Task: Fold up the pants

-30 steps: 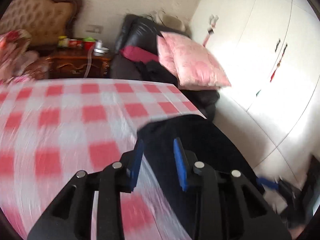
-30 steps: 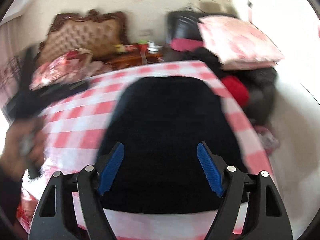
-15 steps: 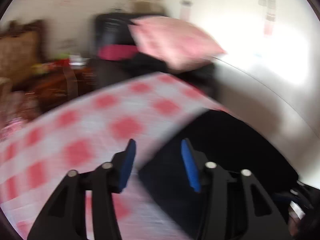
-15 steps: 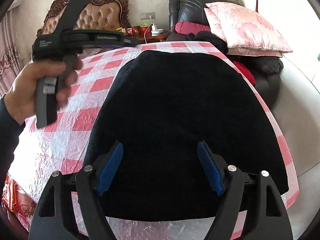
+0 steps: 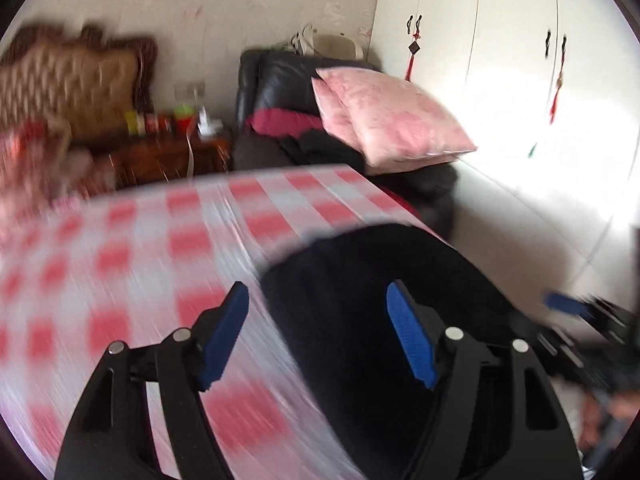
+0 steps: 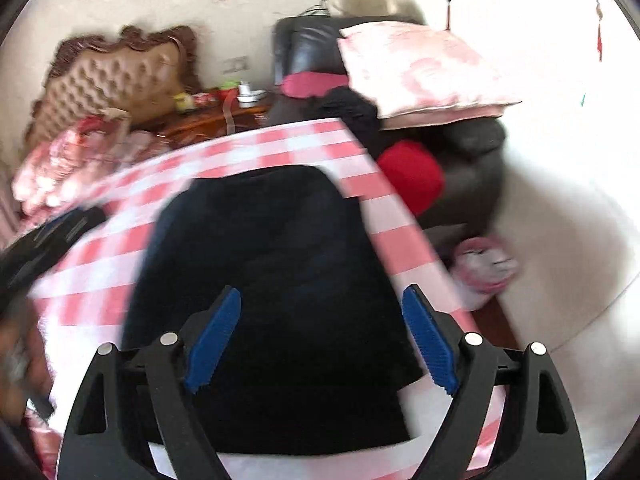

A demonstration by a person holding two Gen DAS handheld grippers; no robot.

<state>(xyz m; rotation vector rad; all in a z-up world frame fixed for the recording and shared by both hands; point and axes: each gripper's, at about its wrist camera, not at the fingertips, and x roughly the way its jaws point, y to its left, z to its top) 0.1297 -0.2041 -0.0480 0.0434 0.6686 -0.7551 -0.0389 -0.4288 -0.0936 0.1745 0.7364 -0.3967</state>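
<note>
Gaping wide and holding nothing, the left claw (image 5: 316, 336) hangs above the left edge of the folded black pants (image 5: 384, 292), its blue pads (image 5: 412, 336) clear of the cloth. The right claw (image 6: 320, 336) is equally wide apart and empty, poised over the near end of the pants (image 6: 272, 264). The pants lie flat on the red-and-white checked bench (image 6: 120, 248), toward its right edge. Beyond stand a black armchair (image 5: 288, 80) with a pink pillow (image 5: 392, 120) and a tufted headboard (image 6: 116, 76).
</note>
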